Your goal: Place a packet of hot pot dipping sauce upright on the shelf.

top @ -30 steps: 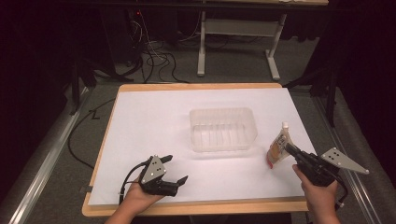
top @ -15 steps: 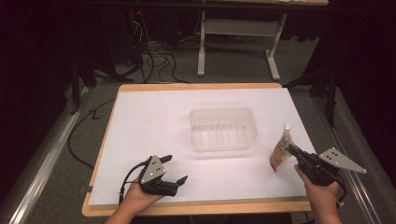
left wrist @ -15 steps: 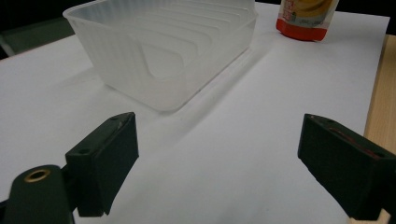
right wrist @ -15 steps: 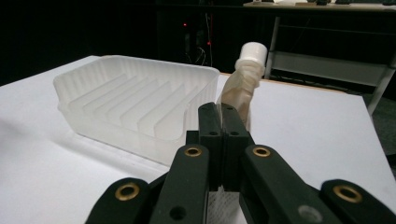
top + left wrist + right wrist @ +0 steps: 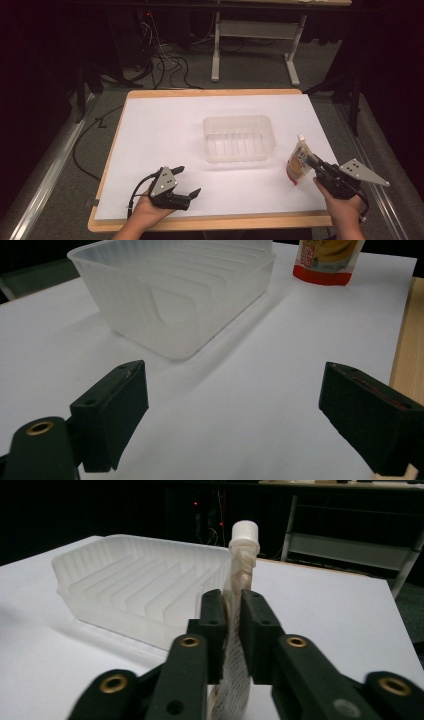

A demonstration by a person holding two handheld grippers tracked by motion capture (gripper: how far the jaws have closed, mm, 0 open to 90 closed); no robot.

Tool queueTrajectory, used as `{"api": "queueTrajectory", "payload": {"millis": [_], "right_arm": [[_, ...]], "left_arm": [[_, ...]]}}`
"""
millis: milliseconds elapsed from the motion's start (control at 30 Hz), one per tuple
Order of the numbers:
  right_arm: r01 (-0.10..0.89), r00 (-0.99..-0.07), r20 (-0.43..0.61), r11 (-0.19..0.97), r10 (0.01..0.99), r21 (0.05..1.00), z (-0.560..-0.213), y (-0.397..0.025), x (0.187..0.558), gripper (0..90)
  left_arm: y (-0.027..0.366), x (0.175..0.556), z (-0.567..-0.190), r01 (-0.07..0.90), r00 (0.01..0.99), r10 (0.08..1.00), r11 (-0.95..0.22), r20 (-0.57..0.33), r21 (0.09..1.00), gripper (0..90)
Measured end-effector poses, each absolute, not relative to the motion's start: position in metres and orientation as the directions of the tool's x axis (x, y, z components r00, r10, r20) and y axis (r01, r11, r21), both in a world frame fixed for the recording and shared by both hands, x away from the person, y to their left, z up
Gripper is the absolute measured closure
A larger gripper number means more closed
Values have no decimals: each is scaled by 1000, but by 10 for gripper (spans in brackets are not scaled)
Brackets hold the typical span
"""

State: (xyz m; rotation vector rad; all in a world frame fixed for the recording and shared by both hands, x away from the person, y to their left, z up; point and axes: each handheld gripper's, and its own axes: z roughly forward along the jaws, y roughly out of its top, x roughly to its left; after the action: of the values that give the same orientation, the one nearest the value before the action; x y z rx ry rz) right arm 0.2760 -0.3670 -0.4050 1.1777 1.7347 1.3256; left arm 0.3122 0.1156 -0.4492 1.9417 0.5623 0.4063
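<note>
Your right gripper (image 5: 311, 161) has its 2 jaws clamped on the pouch (image 5: 298, 164), and the right gripper view shows the grip clearly: both black pads squeeze the pouch's thin edge below its white cap (image 5: 245, 531). The pouch stands upright at the right side of the white table (image 5: 165, 125), just beside the clear plastic tray (image 5: 239, 138) but not touching it. From the high view its red bottom looks to sit on or barely above the surface; you can't tell which from here.

Your left gripper (image 5: 186, 181) rests near the front edge with its jaws spread wide and nothing between them, pointed toward the tray.

The job in hand looks like getting that pouch into the tray. You hold it by a soft, narrow fold, so keep the squeeze firm and lift straight up before you travel sideways; a floppy pouch will likely swing if you jerk it. Clear the tray's near wall with the pouch's bottom, not just the cap, since the low end hangs well below your jaws. Carry it over the ribbed floor of the tray, lower until it settles, then let go. Keep the left gripper where it is unless the light tray starts to slide.
</note>
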Motion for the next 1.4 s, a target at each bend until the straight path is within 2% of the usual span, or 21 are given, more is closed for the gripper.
{"api": "queueTrajectory", "payload": {"millis": [133, 233, 300, 467, 833, 1400], "right_arm": [[285, -365, 30, 81, 930, 955, -409, -364, 278, 667], [314, -361, 34, 87, 932, 945, -415, -360, 279, 654], [337, -357, 47, 82, 933, 938, -419, -358, 281, 670], [393, -316, 91, 43, 944, 918, -426, -356, 285, 891], [355, -321, 100, 21, 942, 934, -421, -357, 280, 900], [268, -440, 104, 19, 892, 963, -385, -321, 281, 900]], "left_arm": [[116, 312, -449, 204, 833, 553, -360, 32, 910, 129], [116, 312, -449, 202, 832, 553, -359, 33, 911, 129], [116, 312, -449, 202, 832, 554, -359, 34, 911, 129], [116, 312, -449, 196, 833, 552, -361, 39, 912, 132], [118, 312, -448, 197, 833, 552, -363, 40, 911, 132], [118, 310, -448, 197, 831, 554, -360, 39, 912, 133]]}}
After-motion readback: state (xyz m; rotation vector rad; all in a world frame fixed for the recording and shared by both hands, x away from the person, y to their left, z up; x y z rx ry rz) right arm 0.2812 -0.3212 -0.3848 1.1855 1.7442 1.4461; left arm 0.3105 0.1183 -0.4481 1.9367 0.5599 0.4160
